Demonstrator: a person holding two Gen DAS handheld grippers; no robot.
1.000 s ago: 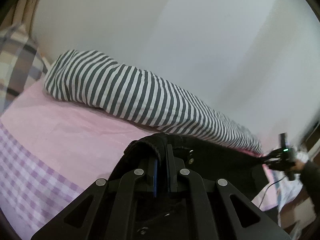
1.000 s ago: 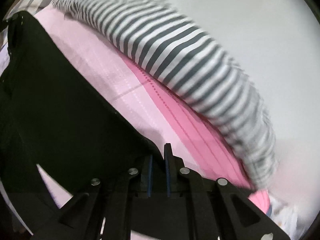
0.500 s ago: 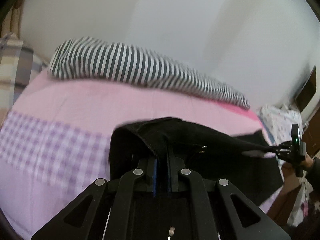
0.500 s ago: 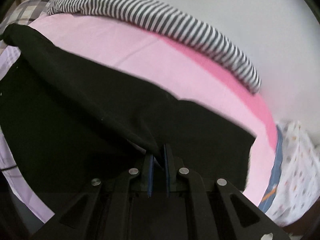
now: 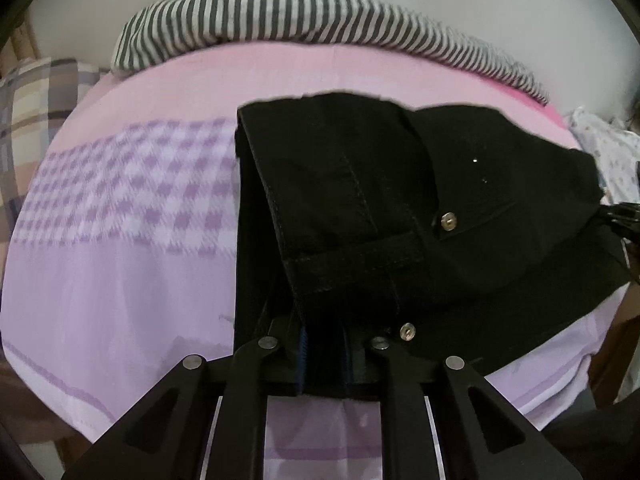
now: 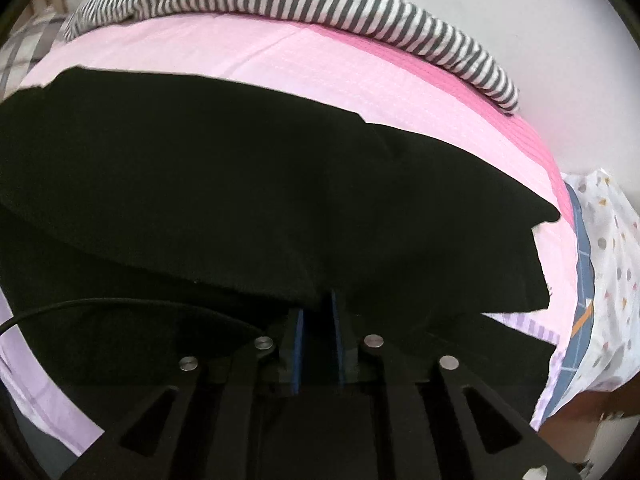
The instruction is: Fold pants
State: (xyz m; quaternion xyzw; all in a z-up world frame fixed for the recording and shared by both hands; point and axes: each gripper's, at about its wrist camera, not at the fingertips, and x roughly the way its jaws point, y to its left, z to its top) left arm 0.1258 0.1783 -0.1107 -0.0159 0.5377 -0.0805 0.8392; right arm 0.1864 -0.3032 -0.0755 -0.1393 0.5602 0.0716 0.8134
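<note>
The black pants (image 5: 360, 184) lie folded on the pink and lilac bed sheet (image 5: 120, 280), waistband and a brass button (image 5: 448, 222) facing me. My left gripper (image 5: 324, 320) points down at the waistband end; its jaws are opening with black cloth still between the blue pads. In the right wrist view the pants (image 6: 240, 168) spread wide across the sheet (image 6: 320, 68). My right gripper (image 6: 318, 304) is at the leg end, its jaws also opening, loose cloth lying between them. The right gripper (image 5: 628, 220) shows at the right edge of the left wrist view.
A grey-and-white striped bolster (image 5: 280, 20) runs along the white wall at the back of the bed. A plaid pillow (image 5: 28, 100) lies at the left. A spotted white cloth (image 6: 608, 260) hangs off the bed's right end. A black cable (image 6: 100, 304) crosses the lower left.
Both grippers have swung down towards the bed and laid the pants on the sheet. The gap between each pair of pads has widened. The cloth no longer hangs stretched between the hands.
</note>
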